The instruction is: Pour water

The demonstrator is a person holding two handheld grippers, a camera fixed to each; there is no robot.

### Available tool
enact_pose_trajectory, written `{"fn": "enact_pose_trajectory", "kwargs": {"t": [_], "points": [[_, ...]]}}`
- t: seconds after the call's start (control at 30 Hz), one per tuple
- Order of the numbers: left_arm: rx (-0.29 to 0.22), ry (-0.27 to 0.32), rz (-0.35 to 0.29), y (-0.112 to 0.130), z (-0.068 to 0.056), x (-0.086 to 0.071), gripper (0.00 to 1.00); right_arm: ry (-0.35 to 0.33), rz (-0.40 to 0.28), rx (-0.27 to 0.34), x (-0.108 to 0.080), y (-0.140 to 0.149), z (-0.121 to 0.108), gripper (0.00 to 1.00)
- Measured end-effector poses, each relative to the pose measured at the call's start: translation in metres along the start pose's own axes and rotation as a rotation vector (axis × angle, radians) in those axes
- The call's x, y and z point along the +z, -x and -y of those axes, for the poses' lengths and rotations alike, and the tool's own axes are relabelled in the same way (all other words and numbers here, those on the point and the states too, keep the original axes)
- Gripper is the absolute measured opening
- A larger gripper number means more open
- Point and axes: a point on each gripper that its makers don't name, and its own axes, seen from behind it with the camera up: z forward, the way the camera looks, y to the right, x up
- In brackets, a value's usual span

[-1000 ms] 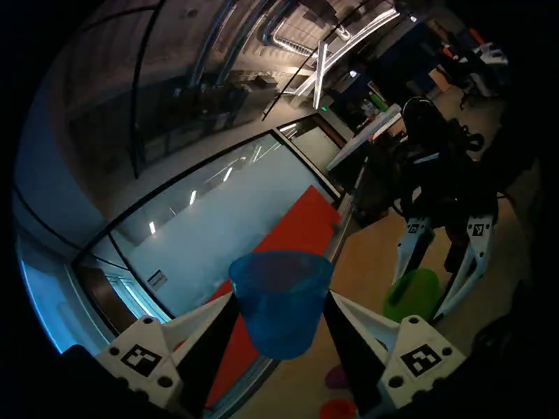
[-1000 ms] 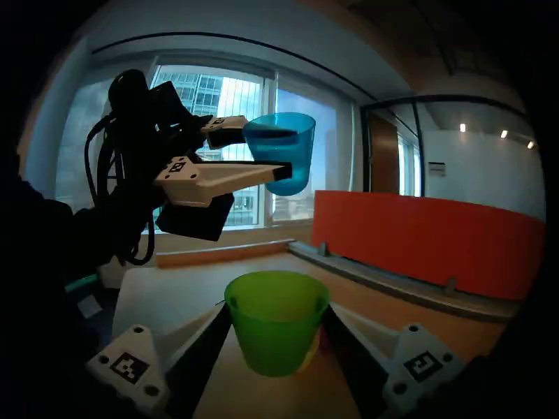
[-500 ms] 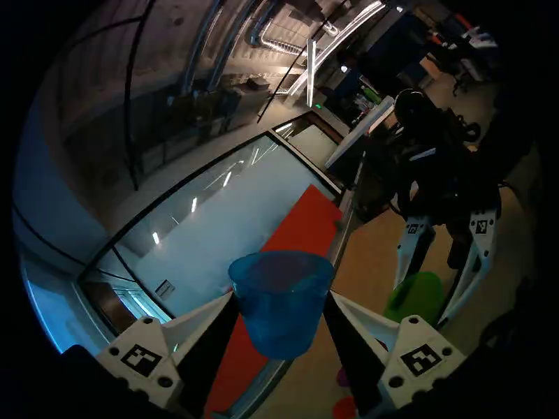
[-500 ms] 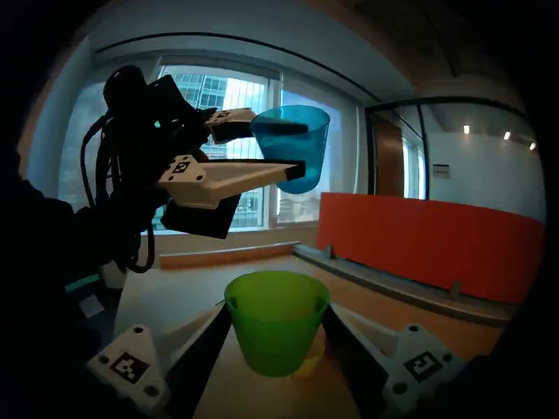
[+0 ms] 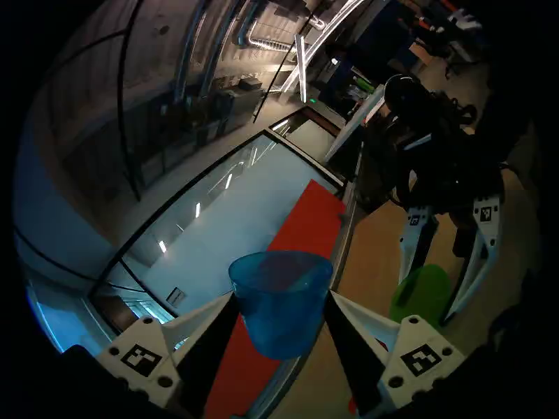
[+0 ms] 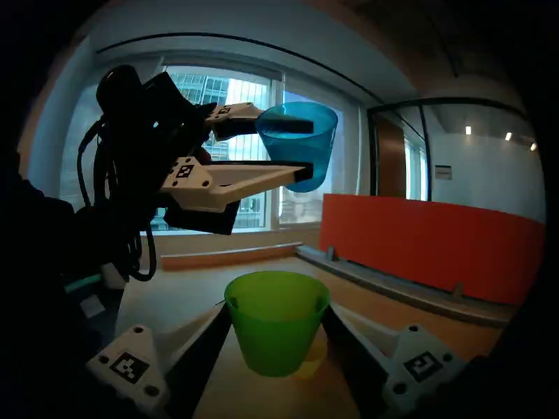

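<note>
My left gripper (image 5: 281,307) is shut on a translucent blue cup (image 5: 281,302), held high and tilted. In the right gripper view the same blue cup (image 6: 299,143) hangs above and a little behind the green cup, clamped between the left gripper's white fingers (image 6: 234,183). My right gripper (image 6: 278,328) is shut on a green cup (image 6: 277,320), upright just over the wooden table (image 6: 356,300). The left gripper view shows that green cup (image 5: 421,293) lower right between the right gripper's fingers (image 5: 412,241). Whether the blue cup holds water is hard to tell.
An orange partition (image 6: 433,241) runs along the table's far right edge with a metal rail (image 6: 391,283) below it. Windows (image 6: 230,153) stand behind the left gripper. A yellow object (image 6: 309,358) lies on the table under the green cup. Cables (image 6: 119,181) hang from the left gripper.
The left gripper has lifted the blue cup higher and to the right, nearer over the green cup, and tilted further. The right gripper and green cup stay almost still.
</note>
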Motion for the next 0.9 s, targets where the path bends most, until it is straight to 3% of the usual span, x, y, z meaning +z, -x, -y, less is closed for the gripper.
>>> {"fn": "enact_pose_trajectory", "kwargs": {"t": [0.57,0.9], "points": [[0.103,-0.012,-0.015,-0.010,0.004,0.004,0.81,-0.004,-0.003,-0.002,0.001,-0.002,-0.002,0.90],[0.135,-0.012,-0.012,-0.011,0.004,0.004,0.81,-0.002,-0.003,-0.005,-0.001,-0.002,-0.002,0.90]]}}
